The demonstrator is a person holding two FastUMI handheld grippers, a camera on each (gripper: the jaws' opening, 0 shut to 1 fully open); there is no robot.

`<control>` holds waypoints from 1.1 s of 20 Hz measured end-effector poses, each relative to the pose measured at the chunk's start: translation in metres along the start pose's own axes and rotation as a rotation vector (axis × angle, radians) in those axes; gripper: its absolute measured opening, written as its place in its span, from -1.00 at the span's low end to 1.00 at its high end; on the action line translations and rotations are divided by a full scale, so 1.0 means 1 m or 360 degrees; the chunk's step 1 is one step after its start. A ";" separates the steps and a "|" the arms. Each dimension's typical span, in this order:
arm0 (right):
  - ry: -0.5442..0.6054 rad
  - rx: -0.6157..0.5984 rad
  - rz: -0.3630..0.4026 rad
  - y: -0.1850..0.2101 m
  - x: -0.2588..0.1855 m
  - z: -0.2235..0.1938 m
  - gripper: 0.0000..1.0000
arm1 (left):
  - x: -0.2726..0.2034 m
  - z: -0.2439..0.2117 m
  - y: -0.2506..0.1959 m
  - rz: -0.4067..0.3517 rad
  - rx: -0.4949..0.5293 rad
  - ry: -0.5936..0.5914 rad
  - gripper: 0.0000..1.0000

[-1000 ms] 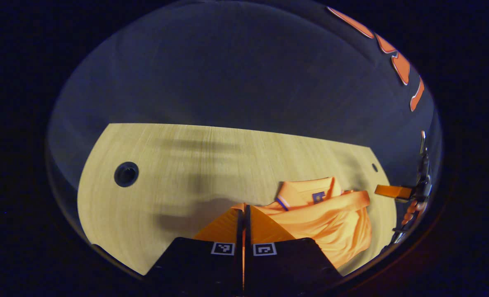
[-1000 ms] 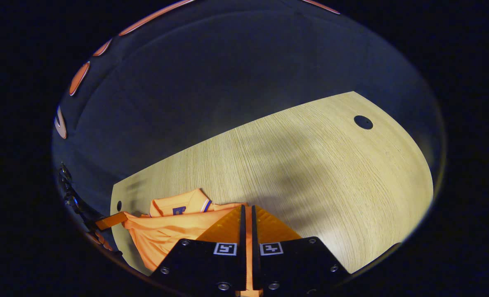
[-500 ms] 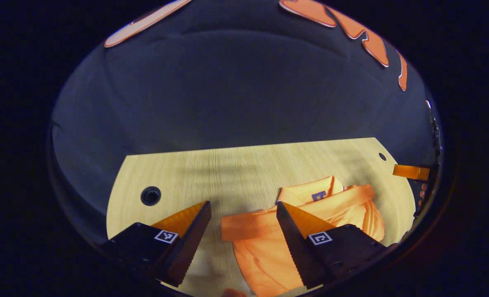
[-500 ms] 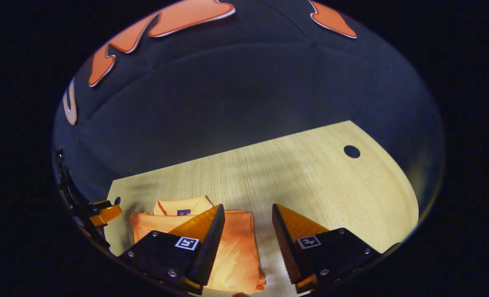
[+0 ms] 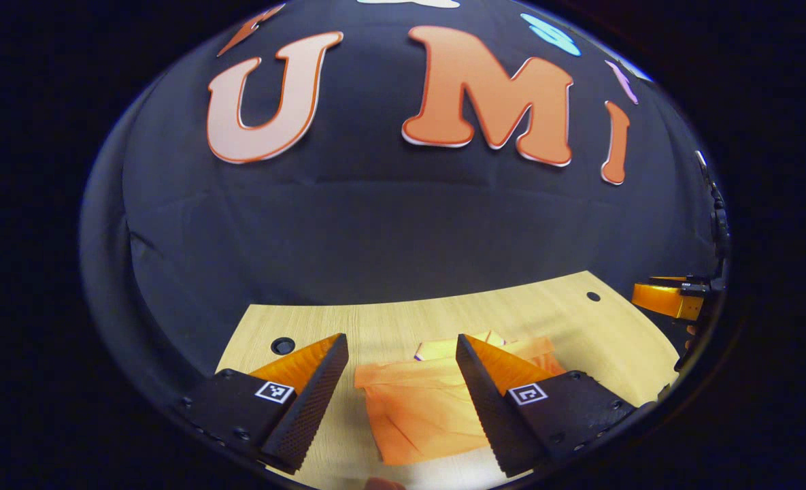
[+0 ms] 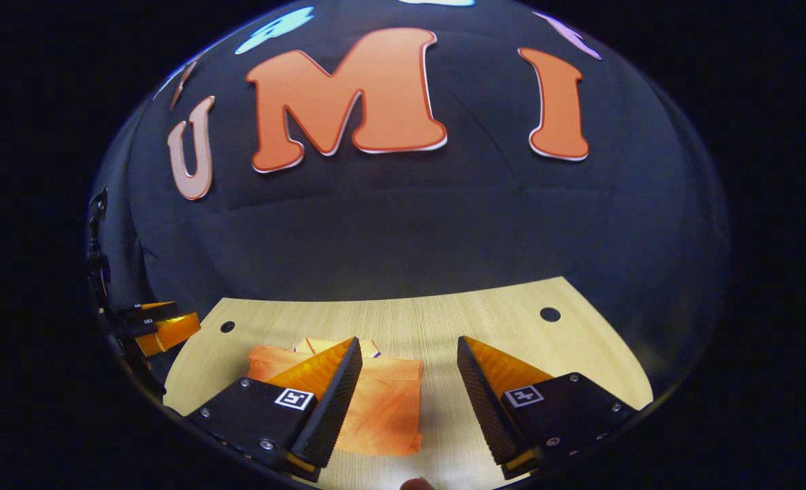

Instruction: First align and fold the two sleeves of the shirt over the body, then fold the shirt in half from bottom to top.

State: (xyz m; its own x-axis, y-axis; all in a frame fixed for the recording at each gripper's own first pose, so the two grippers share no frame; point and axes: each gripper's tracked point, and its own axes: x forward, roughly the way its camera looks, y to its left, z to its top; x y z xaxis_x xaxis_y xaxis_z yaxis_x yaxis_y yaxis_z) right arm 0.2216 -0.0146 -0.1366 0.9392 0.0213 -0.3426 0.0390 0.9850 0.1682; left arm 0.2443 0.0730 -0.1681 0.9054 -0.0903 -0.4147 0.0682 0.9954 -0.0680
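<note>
Left gripper view is showing the left gripper (image 5: 401,381) hanging with its fingers spread, grasping nothing, above the near edge of the orange shirt (image 5: 423,401). Right gripper view is showing the right gripper (image 6: 408,388) likewise released over the shirt (image 6: 382,401). The shirt is lying as a compact rectangle on the wooden table (image 6: 443,320), collar peeking past the far edge, so both folds look done; nothing seems left but tidying. Bare tabletop is surrounding the bundle, giving room on every side.
</note>
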 end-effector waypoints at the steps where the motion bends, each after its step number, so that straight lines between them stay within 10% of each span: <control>1: -0.0030 -0.0017 0.0013 0.003 -0.013 0.002 0.72 | -0.016 0.007 -0.008 -0.0005 -0.0001 -0.0035 0.96; 22: -0.0557 -0.0159 0.0265 0.052 -0.217 0.008 0.71 | -0.274 0.019 -0.098 0.0061 -0.0016 -0.0670 0.94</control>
State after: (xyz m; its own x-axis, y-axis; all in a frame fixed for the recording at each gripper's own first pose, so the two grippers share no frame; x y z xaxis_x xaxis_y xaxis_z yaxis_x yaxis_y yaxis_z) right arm 0.0227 0.0308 -0.0460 0.9900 0.1392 0.0205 -0.1406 0.9852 0.0981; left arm -0.0028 0.0009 -0.0302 0.9995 -0.0299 -0.0105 0.0291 0.9972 -0.0694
